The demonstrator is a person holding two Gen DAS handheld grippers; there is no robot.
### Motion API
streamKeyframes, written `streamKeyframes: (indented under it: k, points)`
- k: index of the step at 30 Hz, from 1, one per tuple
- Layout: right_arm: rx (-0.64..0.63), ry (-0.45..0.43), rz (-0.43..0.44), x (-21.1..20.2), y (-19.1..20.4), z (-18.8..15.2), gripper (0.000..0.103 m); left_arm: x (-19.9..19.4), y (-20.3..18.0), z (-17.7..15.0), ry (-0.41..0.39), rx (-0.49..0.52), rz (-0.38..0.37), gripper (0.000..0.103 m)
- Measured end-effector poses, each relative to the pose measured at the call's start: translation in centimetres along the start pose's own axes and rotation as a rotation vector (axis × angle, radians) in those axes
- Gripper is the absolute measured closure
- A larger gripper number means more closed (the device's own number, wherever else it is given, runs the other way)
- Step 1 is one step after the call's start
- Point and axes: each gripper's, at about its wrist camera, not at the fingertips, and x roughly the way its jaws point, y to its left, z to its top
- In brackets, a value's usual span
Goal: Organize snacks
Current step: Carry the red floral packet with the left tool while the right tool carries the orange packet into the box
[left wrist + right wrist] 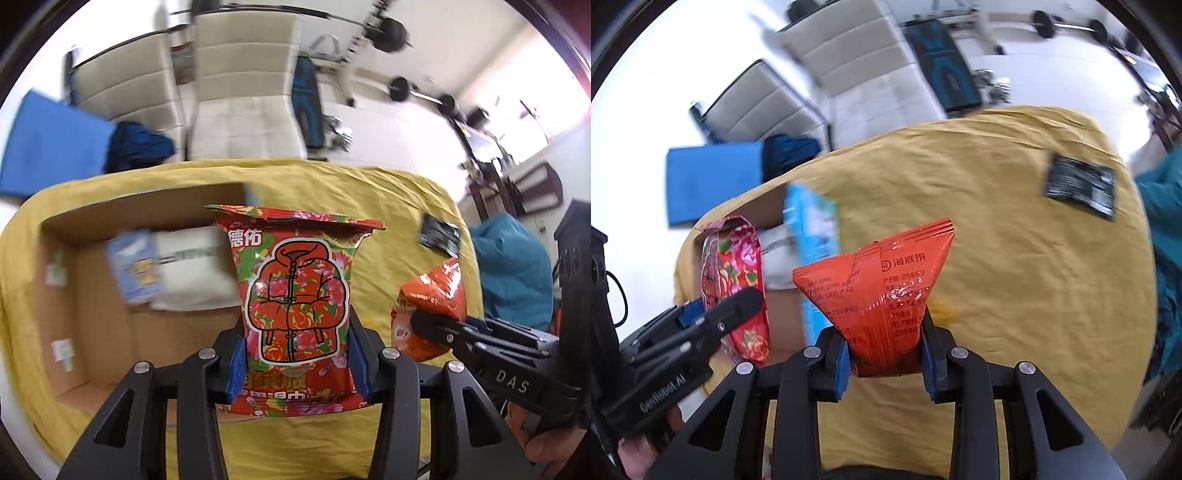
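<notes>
Floral red packet (295, 314) stands upright, clamped in the left hand-held gripper (297, 363) above the yellow-clothed table (388, 206), just before the cardboard box (110, 314).

Orange sachet (882, 299) is pinched by the right hand-held gripper (886, 360) over the same cloth; a black packet (1080, 186) lies well apart.

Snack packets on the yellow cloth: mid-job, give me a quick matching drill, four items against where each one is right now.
Items:
1. red floral packet
2. orange foil packet
3. black flat packet
4. white pouch

Places:
A. lying loose on the yellow cloth
B. inside the brown cardboard box
C. clamped in the left tool
D. clamped in the right tool

Pairs: 1-C, 2-D, 3-A, 4-B
</notes>
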Motion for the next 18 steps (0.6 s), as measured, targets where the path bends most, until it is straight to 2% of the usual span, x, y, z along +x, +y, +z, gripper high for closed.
streamKeyframes:
  k: [4, 7, 10, 14, 18]
  points:
    - [-0.080, 0.040, 0.020, 2.4, 6.4, -0.7, 0.070, -2.2, 7.6, -1.1, -0.016, -0.092, 0.051, 0.061]
    - [-0.132, 0.078, 0.016, 5.4, 10.8, -1.2, 0.070, -2.2, 12.8, -1.9, 0.002, -0.145, 0.101, 0.061]
    - [-0.162, 0.119, -0.005, 8.9, 13.9, -1.6, 0.070, -0.6, 18.3, -2.2, 0.047, -0.193, 0.155, 0.061]
    - [-0.178, 0.172, -0.049, 13.6, 16.3, -2.0, 0.071, 2.3, 22.3, -1.9, 0.104, -0.191, 0.226, 0.061]
    - [-0.188, 0.221, -0.092, 17.6, 17.5, -2.0, 0.071, 6.0, 25.1, -0.8, 0.173, -0.195, 0.229, 0.061]
